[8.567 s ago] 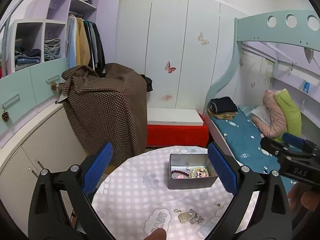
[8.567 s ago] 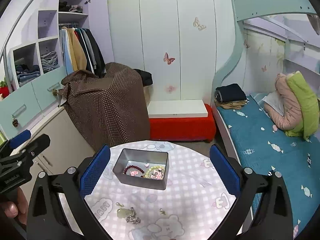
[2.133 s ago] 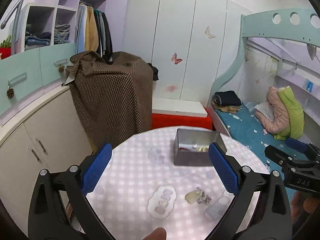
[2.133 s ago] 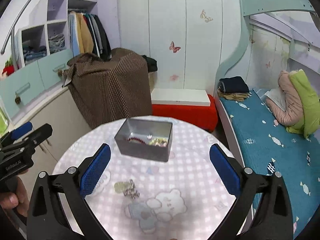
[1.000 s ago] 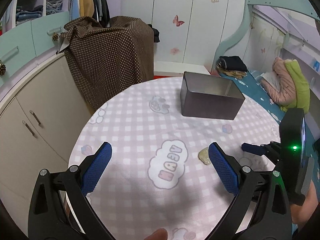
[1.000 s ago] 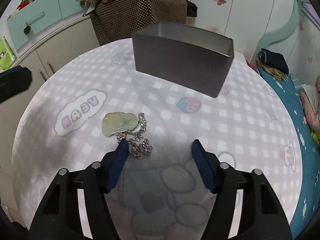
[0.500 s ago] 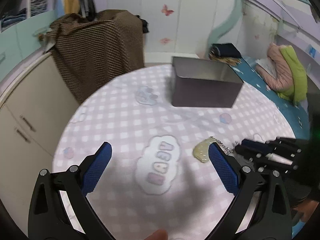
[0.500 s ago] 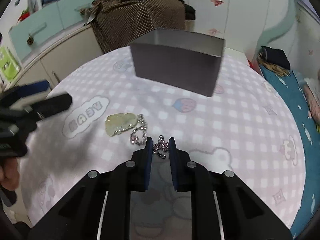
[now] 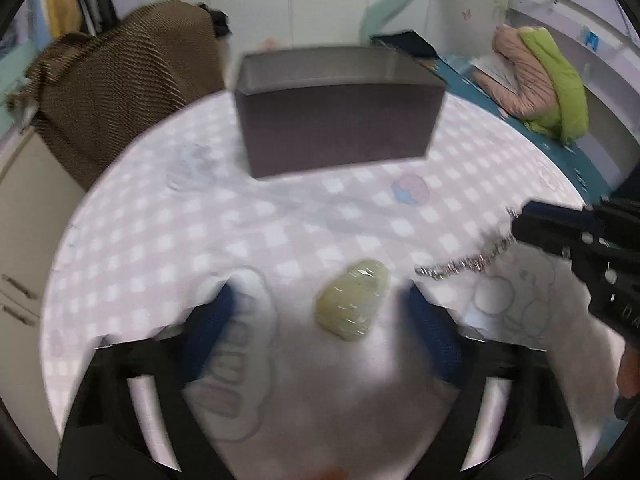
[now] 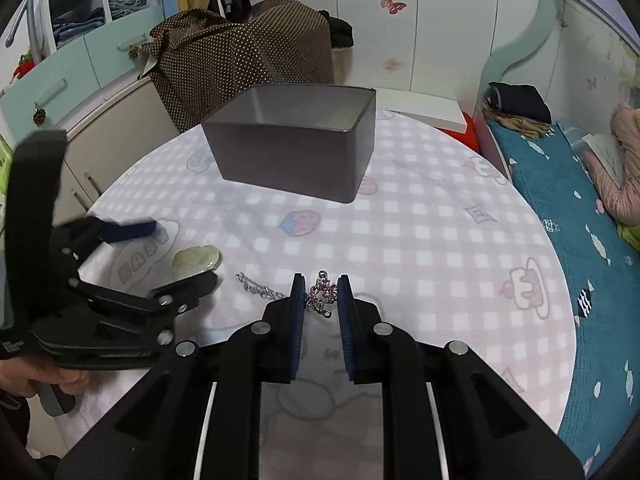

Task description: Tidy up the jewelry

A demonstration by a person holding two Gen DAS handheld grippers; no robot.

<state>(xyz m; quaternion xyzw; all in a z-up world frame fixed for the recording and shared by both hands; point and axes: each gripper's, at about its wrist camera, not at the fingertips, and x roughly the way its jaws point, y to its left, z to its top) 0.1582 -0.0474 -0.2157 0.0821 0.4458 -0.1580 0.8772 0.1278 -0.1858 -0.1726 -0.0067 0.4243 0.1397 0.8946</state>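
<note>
Nearest the right wrist camera, right gripper (image 10: 321,294) low over the round table (image 10: 440,248), blue pads drawn close and pinching a small pink-and-silver charm cluster (image 10: 322,293) at the tips, with a narrow gap left behind it. Trailing left from that cluster, a silver chain (image 10: 260,286), stretched across the checked tablecloth toward a pale green stone pendant (image 10: 197,261). Lying flat on the cloth, that pendant, between the two fingers of the left gripper (image 10: 176,256), jaws spread wide on either side of it, neither pad touching it in either view. In the left wrist view, blurred: the same pendant (image 9: 353,300) between the left gripper's (image 9: 320,320) blue pads, the chain (image 9: 464,260) running right to the closed tip of the right gripper (image 9: 524,220). At the lower left of the right wrist view, a hand (image 10: 48,380) wrapped around the left tool's grip.

Farther back, near the middle of the table, a gray metal box (image 10: 296,152), open at the top, contents hidden from this angle. Well apart from the pendant and chain. Beyond the table, a brown dotted cloth (image 10: 240,60) draped over furniture at left, a white wardrobe (image 10: 400,20) with butterfly stickers behind, and a bed (image 10: 560,184) with a teal sheet at right.
</note>
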